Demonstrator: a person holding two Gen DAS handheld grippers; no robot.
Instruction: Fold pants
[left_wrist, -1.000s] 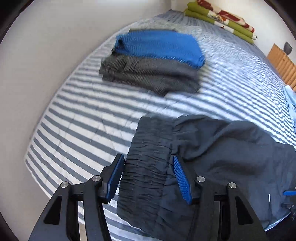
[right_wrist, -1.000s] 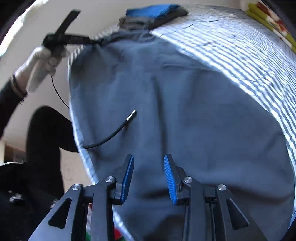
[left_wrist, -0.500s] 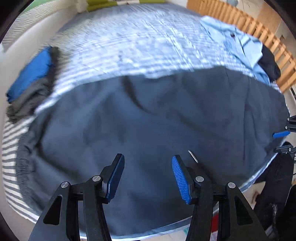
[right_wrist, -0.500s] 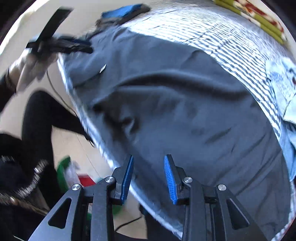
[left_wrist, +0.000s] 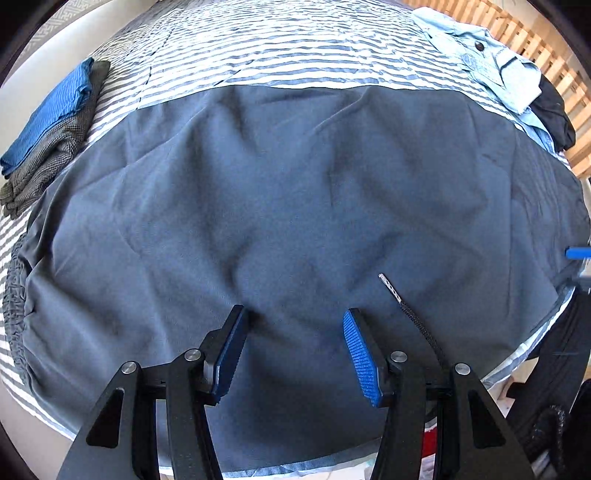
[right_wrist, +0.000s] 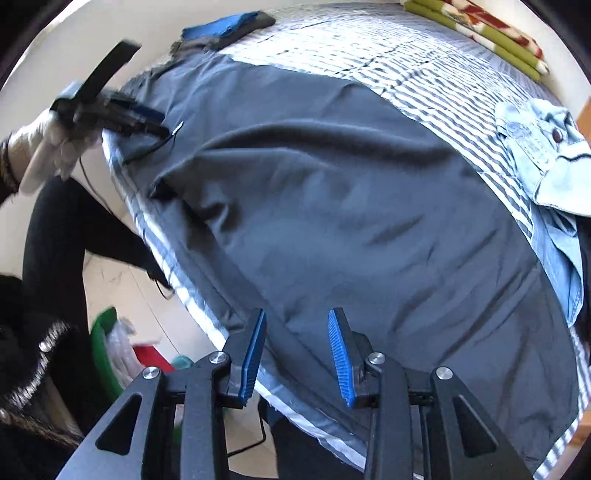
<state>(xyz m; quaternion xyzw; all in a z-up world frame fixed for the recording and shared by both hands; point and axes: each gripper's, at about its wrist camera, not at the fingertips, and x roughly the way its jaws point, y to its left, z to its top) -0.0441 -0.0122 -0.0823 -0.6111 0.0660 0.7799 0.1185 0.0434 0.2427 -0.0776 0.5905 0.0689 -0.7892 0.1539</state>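
The striped bed (left_wrist: 295, 48) fills both views, its blue-and-white sheet showing along the top of each frame. Spread across it, the dark grey pants (left_wrist: 295, 206) take up the centre of the left wrist view, lying flat with soft creases, the gathered waistband at the far left edge of the frame and a drawstring (left_wrist: 402, 306) with a metal tip lying on the cloth at lower right. A light blue shirt (right_wrist: 546, 173) lies crumpled at the right side of the right wrist view, partly resting on the pants' far edge. A folded stack of a blue garment (left_wrist: 48, 114) over a grey checked garment (left_wrist: 51, 155) sits at the upper left of the left wrist view. Folded green and red bedding (right_wrist: 480, 26) lies at the top right of the right wrist view. The left gripper (left_wrist: 291, 350) hangs over the pants with its jaws apart and nothing between the blue pads. The right gripper (right_wrist: 297, 354) stands narrower, also empty, over the pants' near edge. At lower left of the right wrist view a green tub (right_wrist: 101, 354) on the floor holds clear plastic.
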